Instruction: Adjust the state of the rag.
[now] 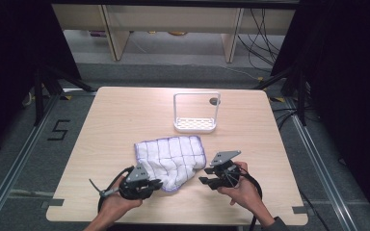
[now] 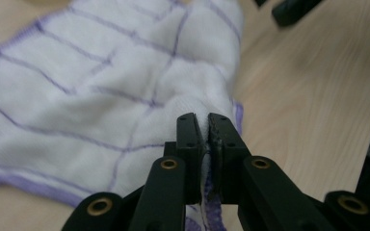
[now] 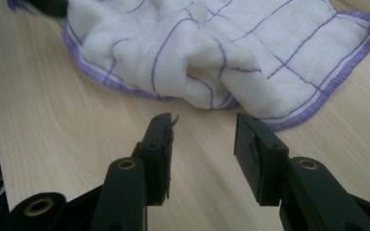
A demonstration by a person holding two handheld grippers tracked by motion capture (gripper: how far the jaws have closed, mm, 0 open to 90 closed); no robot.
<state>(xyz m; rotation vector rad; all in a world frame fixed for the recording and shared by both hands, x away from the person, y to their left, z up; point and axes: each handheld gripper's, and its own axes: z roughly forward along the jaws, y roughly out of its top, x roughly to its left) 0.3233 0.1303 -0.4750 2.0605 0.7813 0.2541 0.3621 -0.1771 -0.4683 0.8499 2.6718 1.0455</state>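
Observation:
A white cloth with purple grid lines and a purple hem (image 1: 171, 156) lies rumpled on the wooden table (image 1: 125, 115), near its front. My left gripper (image 1: 158, 184) is at the cloth's near corner; in the left gripper view its jaws are pinched on the cloth's edge (image 2: 183, 96), with fabric squeezed between the pads (image 2: 206, 144). My right gripper (image 1: 206, 181) sits low to the right of the cloth. In the right gripper view its jaws stand apart with nothing between them (image 3: 203, 130), a short way from the cloth's bunched fold (image 3: 212, 72).
A white rack with a tall frame and a perforated base (image 1: 196, 113) stands behind the cloth at the table's middle back. Black frame legs and cables lie beyond the table's far corners. Bare wood surrounds the cloth on the left and right.

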